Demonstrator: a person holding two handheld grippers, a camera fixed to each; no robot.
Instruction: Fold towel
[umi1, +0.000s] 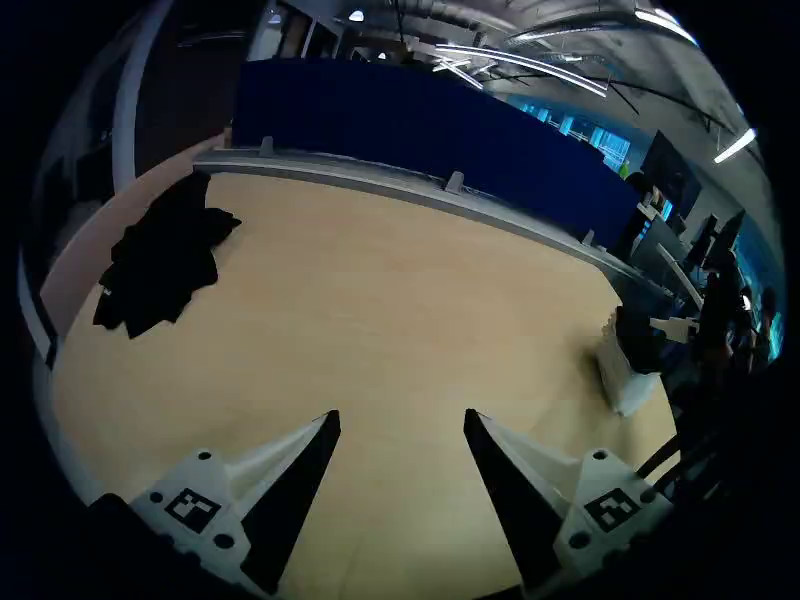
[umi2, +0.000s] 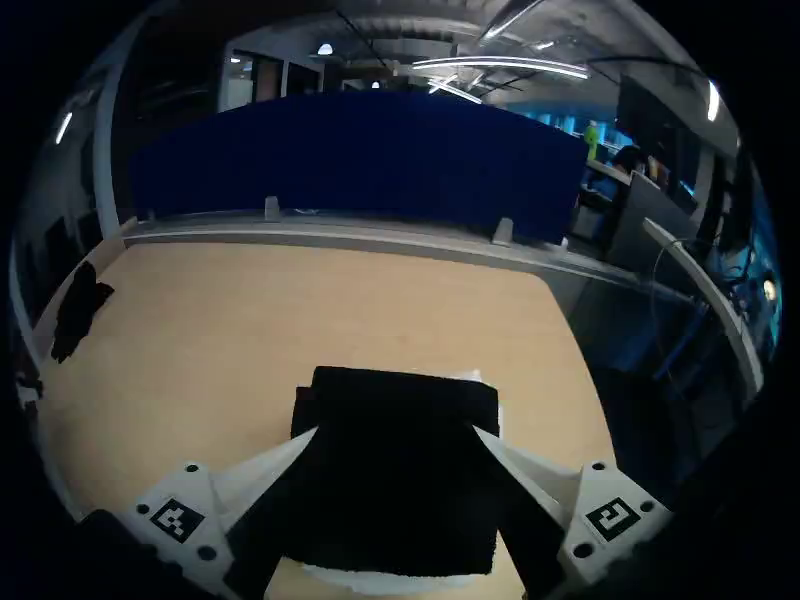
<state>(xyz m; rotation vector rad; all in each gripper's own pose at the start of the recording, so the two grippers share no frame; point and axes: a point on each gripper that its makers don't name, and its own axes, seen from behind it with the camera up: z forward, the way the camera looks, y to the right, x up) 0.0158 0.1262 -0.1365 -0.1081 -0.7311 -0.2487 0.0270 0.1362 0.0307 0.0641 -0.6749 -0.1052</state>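
Before my left gripper (umi1: 400, 415) the table (umi1: 400, 300) lies bare in the centre; a black cloth (umi1: 160, 255) sits upper left, a blue partition (umi1: 420, 130) closes the back

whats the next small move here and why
Probably swing the left gripper toward the crumpled towel at the far left of the table. Its jaws stand open with nothing between them, that towel lies in an unfolded heap, and the folded towel in the right gripper view looks done already.

Black towel (umi2: 400, 460), pale wood table (umi1: 400, 300) (blue divider (umi1: 420, 130) behind)
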